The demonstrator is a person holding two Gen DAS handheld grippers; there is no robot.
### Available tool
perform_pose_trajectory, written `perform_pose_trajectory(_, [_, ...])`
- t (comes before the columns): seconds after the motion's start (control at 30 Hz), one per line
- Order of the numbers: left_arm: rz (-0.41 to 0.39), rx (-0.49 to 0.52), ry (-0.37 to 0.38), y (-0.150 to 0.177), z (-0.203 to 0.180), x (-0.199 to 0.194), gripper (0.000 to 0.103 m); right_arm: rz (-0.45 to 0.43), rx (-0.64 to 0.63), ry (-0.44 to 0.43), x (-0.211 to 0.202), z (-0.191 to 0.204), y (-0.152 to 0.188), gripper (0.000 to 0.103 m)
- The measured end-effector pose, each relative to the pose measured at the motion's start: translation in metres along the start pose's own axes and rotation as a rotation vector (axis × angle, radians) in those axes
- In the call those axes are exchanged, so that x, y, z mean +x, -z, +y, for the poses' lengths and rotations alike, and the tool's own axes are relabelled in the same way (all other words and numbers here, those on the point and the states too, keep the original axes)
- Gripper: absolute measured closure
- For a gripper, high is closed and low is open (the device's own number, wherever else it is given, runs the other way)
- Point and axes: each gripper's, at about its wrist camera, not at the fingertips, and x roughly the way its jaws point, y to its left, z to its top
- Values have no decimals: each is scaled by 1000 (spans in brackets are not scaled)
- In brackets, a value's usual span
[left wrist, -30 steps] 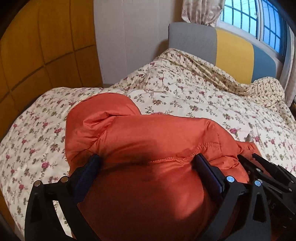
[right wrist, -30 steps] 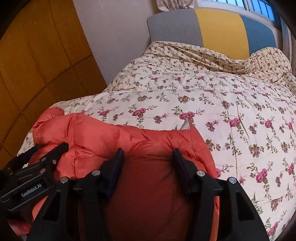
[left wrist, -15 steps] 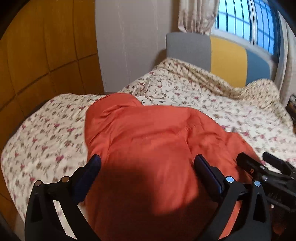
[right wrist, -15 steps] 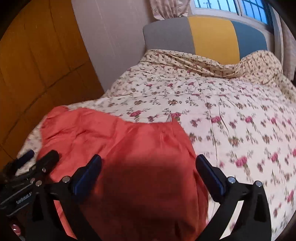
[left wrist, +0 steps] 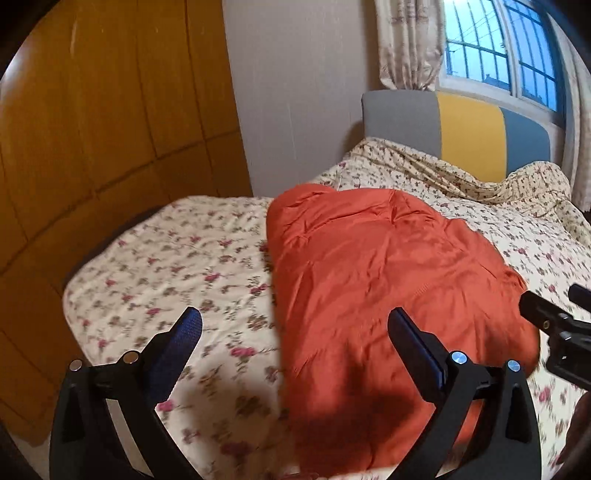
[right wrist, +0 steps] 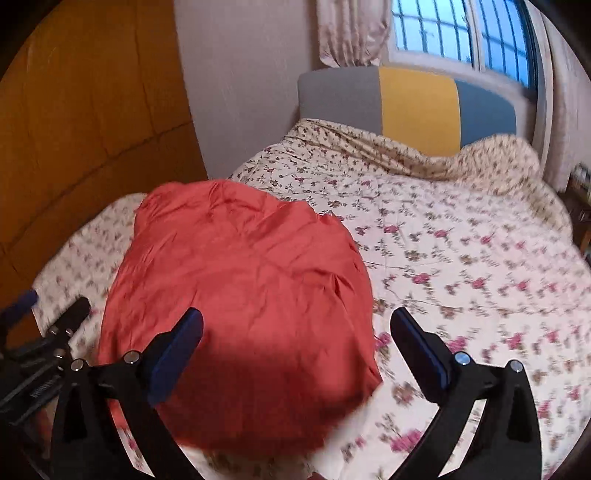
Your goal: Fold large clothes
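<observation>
Our left gripper point(left wrist: 293, 325) and right gripper point(right wrist: 295, 325) both stand spread and empty; the orange puffer jacket point(left wrist: 388, 280) lies folded on the floral quilt point(right wrist: 461, 258); we judge its springy padding may puff the fold open.

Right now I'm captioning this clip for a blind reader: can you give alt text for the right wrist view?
A puffy orange-red padded jacket lies folded in a bundle on a cream floral quilted bedspread. The right tool hangs above it, wide open and empty. A grey, yellow and blue padded headboard stands behind, under a barred window.
</observation>
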Motion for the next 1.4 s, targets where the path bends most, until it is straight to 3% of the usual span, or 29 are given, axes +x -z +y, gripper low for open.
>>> perform_pose_trajectory(0.33, [-3, -34, 41, 19, 18, -54, 3, -13, 15, -36, -49, 7, 24, 2])
perform_pose_trajectory(0.47, [-9, -42, 46, 22, 21, -65, 3, -30, -6, -11, -65, 7, 32, 2])
perform_pose_trajectory(0.87, [0, -40, 88, 28, 16, -74, 3, -44, 24, -9, -80, -5, 36, 2])
perform_pose_trajectory(1.4, [5, -45, 91, 28, 14, -73, 3, -34, 37, -26, -77, -9, 35, 2])
